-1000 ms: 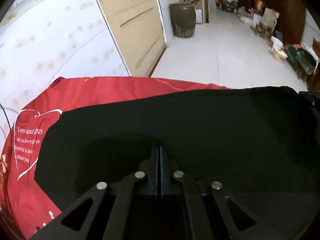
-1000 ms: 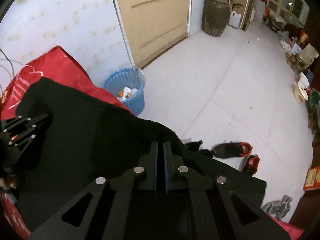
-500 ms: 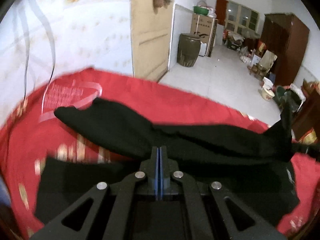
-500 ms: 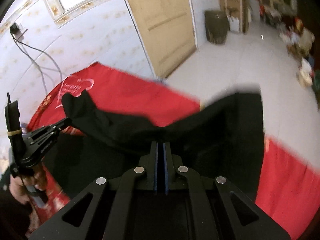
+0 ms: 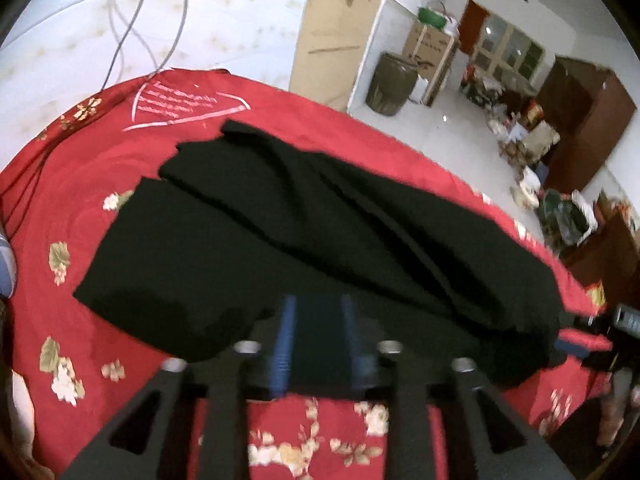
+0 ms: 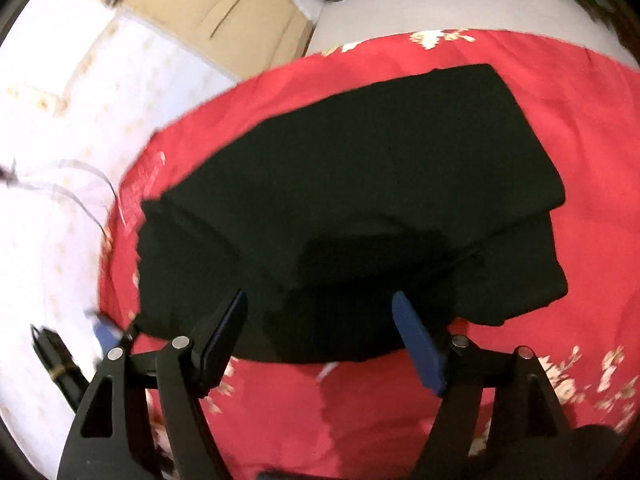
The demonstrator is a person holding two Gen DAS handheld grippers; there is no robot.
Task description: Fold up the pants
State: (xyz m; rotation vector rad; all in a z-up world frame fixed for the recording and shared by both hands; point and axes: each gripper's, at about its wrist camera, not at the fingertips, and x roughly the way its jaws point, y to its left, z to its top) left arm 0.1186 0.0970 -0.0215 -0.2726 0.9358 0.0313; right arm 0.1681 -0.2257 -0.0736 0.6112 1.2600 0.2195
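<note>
The black pants (image 5: 304, 232) lie folded over on the red flowered bedspread (image 5: 72, 184). The top layer is wrinkled in diagonal ridges. My left gripper (image 5: 318, 312) is open, its blue pads apart at the near edge of the pants, nothing between them. In the right wrist view the pants (image 6: 360, 184) lie as a doubled dark slab. My right gripper (image 6: 320, 316) is wide open just above the near edge, empty. The left gripper shows at the far left of the right wrist view (image 6: 102, 334), and the right one at the right edge of the left wrist view (image 5: 592, 340).
The bed stands against a white patterned wall (image 5: 224, 20) with hanging cables (image 5: 128, 28). Beyond the far bed edge are a tan door (image 5: 332, 32), a brown jar (image 5: 390, 84), a dark wardrobe (image 5: 584, 116) and floor clutter (image 5: 520, 140).
Both grippers, shut on the pants' edge and carrying it up over the bed, have let go and opened. The lifted fabric now lies folded over the lower layer.
</note>
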